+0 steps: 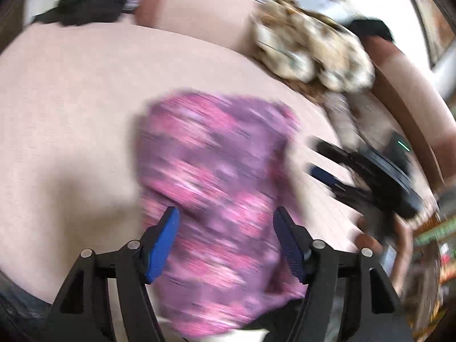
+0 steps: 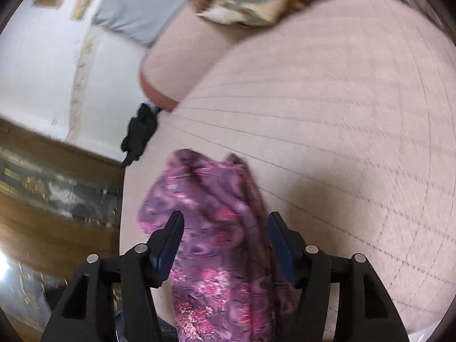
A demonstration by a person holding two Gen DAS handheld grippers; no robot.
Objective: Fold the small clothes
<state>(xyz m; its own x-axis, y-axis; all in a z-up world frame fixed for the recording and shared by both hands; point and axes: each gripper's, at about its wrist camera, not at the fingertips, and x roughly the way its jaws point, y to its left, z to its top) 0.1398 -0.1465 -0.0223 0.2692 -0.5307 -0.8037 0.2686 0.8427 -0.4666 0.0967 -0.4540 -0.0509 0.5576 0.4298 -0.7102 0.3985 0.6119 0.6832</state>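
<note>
1. Both views bright, soft daylight; no harsh glare on the pale sofa cushion (image 1: 85,99).
2. Left wrist view: heavy motion blur; purple-pink cloth (image 1: 216,193) smeared into streaks, patterned pile (image 1: 310,54) at rear also smeared.
3. Right wrist view sharper; print on the cloth (image 2: 216,242) readable, edges soft.
4. Soft shadow on cushion beside cloth in both.
5. Strong fisheye bend + dark vignette at corners.
6. Bright blown-out spot low left, right wrist view.
</note>
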